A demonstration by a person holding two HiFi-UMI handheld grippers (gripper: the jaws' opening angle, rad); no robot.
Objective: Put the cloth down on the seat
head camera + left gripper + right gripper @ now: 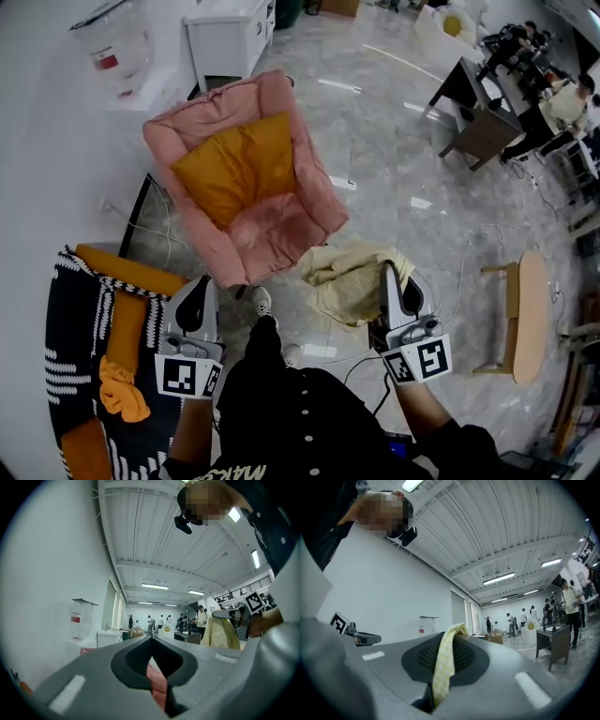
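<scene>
Clearly the right tool [391,279] is clamped on an edge of the yellow checked cloth [349,277], which hangs bunched just beside the pink armchair [278,234]. Soft and light, it should drape freely. The left tool [201,286] is closed and empty.

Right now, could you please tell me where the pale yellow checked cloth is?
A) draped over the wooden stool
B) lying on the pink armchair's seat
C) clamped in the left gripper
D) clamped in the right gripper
D: the right gripper view shows the checked cloth pinched between the jaws of the right gripper, and in the head view it bunches at that gripper's tip, short of the pink armchair.
</scene>
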